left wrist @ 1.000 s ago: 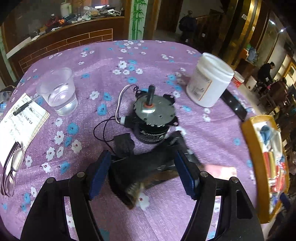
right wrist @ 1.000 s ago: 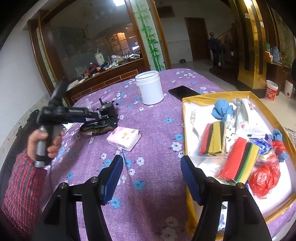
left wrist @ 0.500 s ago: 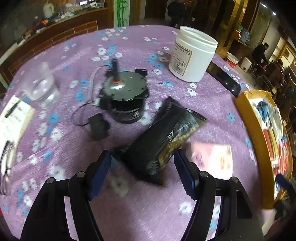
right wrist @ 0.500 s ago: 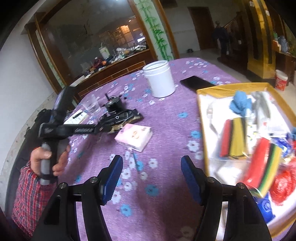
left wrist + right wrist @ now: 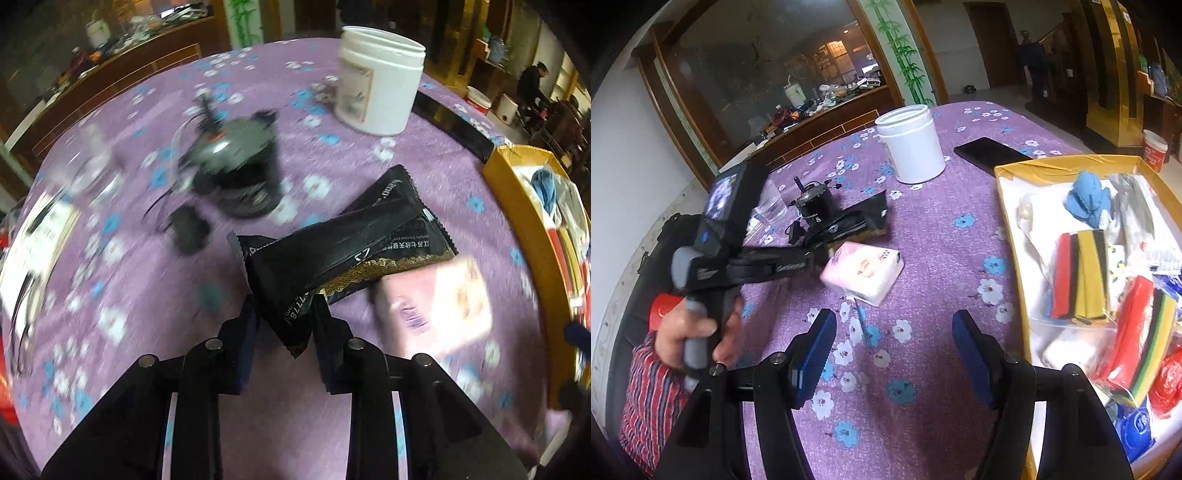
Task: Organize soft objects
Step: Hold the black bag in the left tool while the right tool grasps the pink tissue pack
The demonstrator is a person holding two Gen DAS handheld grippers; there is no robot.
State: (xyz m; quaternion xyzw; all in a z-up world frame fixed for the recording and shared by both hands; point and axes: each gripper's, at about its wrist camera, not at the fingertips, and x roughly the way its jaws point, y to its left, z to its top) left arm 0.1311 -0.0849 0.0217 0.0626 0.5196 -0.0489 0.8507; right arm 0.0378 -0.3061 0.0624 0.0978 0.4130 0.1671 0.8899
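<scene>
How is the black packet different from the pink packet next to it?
The black packet is dark with gold trim; the pink packet is pale. The left gripper is closing on the black packet's corner; nothing grips the pink packet. The black packet looks flat and long, the pink packet thicker and blockier. Both are soft packs on the purple tablecloth.

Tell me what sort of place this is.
Probably a lived-in house's main room, not a lab: a round table under a purple flowered tablecloth, a cluttered wooden counter behind a glass partition, and a bamboo-painted pillar beside an open tiled hallway.
</scene>
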